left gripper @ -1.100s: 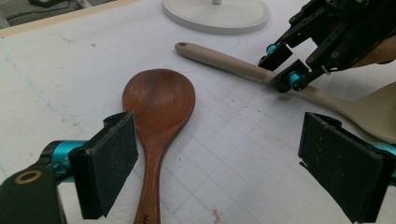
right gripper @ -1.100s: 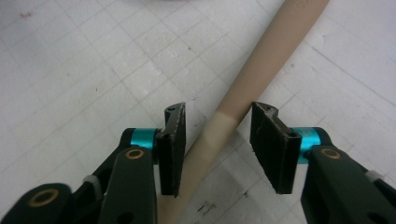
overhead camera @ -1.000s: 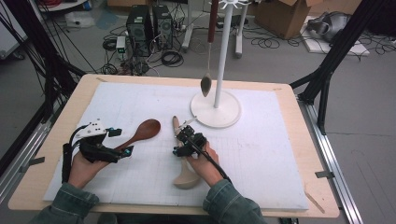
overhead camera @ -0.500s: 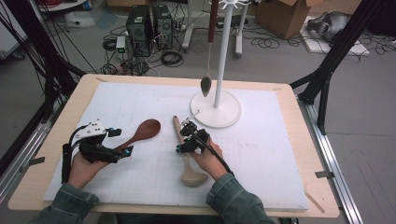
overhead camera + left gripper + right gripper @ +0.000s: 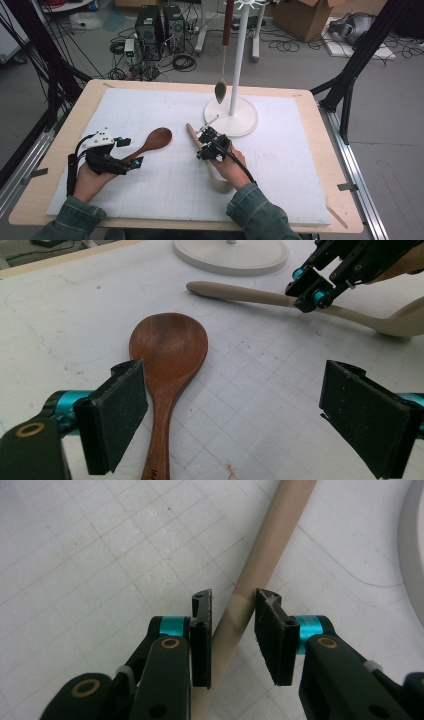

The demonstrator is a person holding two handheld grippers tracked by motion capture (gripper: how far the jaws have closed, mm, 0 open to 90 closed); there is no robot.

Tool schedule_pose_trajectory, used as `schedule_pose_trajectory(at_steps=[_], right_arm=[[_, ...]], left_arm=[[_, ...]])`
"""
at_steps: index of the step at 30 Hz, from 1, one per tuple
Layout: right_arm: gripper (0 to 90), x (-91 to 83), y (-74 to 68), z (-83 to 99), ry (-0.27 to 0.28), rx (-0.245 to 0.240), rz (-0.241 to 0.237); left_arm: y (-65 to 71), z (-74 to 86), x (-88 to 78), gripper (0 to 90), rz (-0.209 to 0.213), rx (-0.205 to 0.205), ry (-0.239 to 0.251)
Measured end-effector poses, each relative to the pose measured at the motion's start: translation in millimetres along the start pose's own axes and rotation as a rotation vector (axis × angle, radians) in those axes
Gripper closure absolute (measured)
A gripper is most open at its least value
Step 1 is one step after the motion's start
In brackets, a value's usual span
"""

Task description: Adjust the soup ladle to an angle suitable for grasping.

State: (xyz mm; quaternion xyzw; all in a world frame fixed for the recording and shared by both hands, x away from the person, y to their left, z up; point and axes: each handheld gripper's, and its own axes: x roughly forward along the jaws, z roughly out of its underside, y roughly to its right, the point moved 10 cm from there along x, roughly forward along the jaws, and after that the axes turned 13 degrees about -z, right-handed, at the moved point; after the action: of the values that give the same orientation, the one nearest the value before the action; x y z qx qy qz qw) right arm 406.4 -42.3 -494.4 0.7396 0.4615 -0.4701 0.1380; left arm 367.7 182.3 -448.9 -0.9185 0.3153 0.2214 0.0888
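A dark brown wooden spoon (image 5: 155, 140) (image 5: 170, 350) lies on the white gridded mat (image 5: 150, 200), bowl pointing away from me. My left gripper (image 5: 131, 152) (image 5: 235, 410) hovers over its handle, open wide, with the handle close to the left pad. To the right a beige spoon (image 5: 192, 132) (image 5: 240, 292) (image 5: 280, 530) lies flat on the mat. My right gripper (image 5: 202, 145) (image 5: 233, 605) (image 5: 310, 290) is shut on the middle of its handle, the two pads pressed in from either side. The hand covers part of the beige bowl.
A white stand with a round base (image 5: 245, 122) (image 5: 230, 255) and a tall pole (image 5: 235, 60) rises just beyond the right gripper. A small dark spoon (image 5: 220, 90) hangs from its top. The mat lies on a wooden table (image 5: 320, 125).
The right gripper has slid a little to the right and forward along the beige spoon's handle and closed in on it. The left gripper and brown spoon have stayed put.
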Motion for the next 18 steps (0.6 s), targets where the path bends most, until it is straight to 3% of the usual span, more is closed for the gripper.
schedule_pose_trajectory(at_steps=[5,17,18], right_arm=[[69.3,2.2,-2.4,0.4,0.003,0.009,-0.006],[64.1,14.0,-10.2,8.2,0.010,0.122,-0.035],[64.5,15.3,-10.5,8.1,0.010,0.120,-0.021]], left_arm=[[-0.7,0.0,-0.8,12.4,0.002,0.002,0.000],[-0.8,-0.3,-1.7,12.4,-0.002,0.000,0.003],[-0.8,-0.2,-1.7,12.4,-0.003,0.001,0.002]])
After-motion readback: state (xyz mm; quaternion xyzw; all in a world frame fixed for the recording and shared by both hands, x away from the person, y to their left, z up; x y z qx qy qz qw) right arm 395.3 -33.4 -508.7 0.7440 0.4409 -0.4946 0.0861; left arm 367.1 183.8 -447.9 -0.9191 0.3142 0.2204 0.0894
